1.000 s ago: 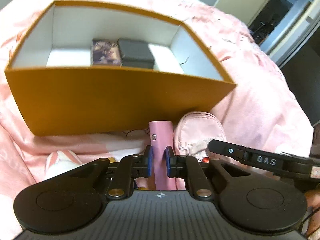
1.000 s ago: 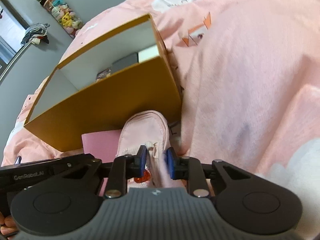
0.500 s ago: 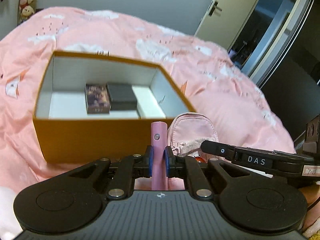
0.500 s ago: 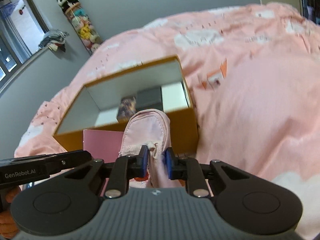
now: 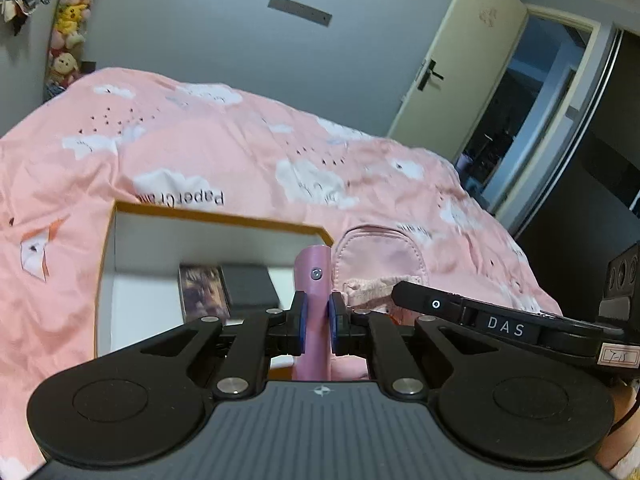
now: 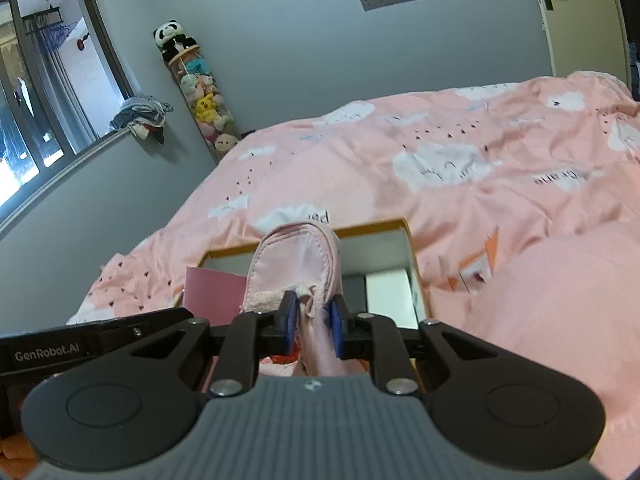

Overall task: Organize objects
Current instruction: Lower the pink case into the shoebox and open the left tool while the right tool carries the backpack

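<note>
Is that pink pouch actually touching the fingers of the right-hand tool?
Touching. The right wrist view shows the right gripper shut on the pink pouch, its blue fingers pressed against the fabric on both sides.

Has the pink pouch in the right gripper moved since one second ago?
Yes. The pink pouch has gone up: earlier it hung in front of the orange box, below its rim; now it is above the opening.

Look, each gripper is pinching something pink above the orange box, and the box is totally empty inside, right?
Not quite. The orange box isn't empty: the left wrist view shows a dark box and a patterned box lying inside. The rest holds: the left gripper pinches a pink case and the right gripper pinches a pink pouch.
</note>
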{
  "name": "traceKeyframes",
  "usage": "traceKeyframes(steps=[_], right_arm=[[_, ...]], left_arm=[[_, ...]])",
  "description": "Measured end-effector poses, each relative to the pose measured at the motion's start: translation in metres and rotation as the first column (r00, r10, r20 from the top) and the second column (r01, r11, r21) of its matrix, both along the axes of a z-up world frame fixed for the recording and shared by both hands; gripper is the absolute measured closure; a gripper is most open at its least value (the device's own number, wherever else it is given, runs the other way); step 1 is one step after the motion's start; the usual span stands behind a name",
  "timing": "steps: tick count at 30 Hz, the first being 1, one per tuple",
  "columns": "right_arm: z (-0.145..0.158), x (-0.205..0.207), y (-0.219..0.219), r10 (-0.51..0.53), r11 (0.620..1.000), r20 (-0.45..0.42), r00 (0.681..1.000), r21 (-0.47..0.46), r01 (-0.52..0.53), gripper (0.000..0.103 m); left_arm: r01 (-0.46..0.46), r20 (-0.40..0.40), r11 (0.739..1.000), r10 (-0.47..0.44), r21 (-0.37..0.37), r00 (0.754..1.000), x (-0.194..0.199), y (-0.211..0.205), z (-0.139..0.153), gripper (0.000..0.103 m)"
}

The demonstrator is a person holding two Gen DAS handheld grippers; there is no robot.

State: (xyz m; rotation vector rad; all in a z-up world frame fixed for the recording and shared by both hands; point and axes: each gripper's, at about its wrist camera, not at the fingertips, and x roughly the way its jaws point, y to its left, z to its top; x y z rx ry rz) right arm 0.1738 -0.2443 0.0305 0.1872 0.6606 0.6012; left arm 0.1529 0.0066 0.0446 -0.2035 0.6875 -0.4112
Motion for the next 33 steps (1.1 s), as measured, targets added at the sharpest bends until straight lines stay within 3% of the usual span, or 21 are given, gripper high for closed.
traceKeyframes(steps=[6, 8, 12, 19, 25, 28, 33], right_arm=[[-0.003, 0.026, 0.024, 0.018, 1.0, -0.005, 1.0, 0.013, -0.018, 0.085], [-0.006, 0.034, 0.03, 0.025, 1.0, -0.016, 1.0, 0.017, -0.025, 0.086], [-0.017, 0.052, 0.044, 0.044, 0.999, -0.055, 0.998, 0.02, -0.043, 0.086], [-0.035, 0.072, 0.049, 0.015, 0.999, -0.093, 0.996, -0.042, -0.019, 0.086], [-0.047, 0.083, 0.045, -0.008, 0.994, -0.096, 0.995, -0.11, -0.003, 0.086], [-0.052, 0.088, 0.045, -0.009, 0.988, -0.084, 0.996, -0.156, -0.005, 0.086], [-0.053, 0.098, 0.042, 0.001, 0.984, -0.077, 0.997, -0.178, -0.015, 0.086]], left_arm=[[-0.02, 0.0, 1.0, 0.02, -0.008, 1.0, 0.029, 0.01, -0.001, 0.092], [-0.005, -0.017, 1.0, 0.004, -0.031, 1.0, 0.039, 0.016, -0.004, 0.103], [0.017, -0.048, 0.999, -0.02, -0.049, 0.999, 0.061, 0.021, -0.011, 0.103], [0.01, -0.164, 1.0, -0.011, -0.01, 0.986, 0.088, 0.031, -0.038, 0.103], [0.035, -0.356, 0.989, 0.018, 0.143, 0.934, 0.111, 0.023, -0.075, 0.099], [0.061, -0.45, 0.987, 0.012, 0.148, 0.893, 0.123, 0.019, -0.093, 0.09], [0.093, -0.565, 0.976, 0.036, 0.198, 0.824, 0.146, 0.008, -0.119, 0.084]])
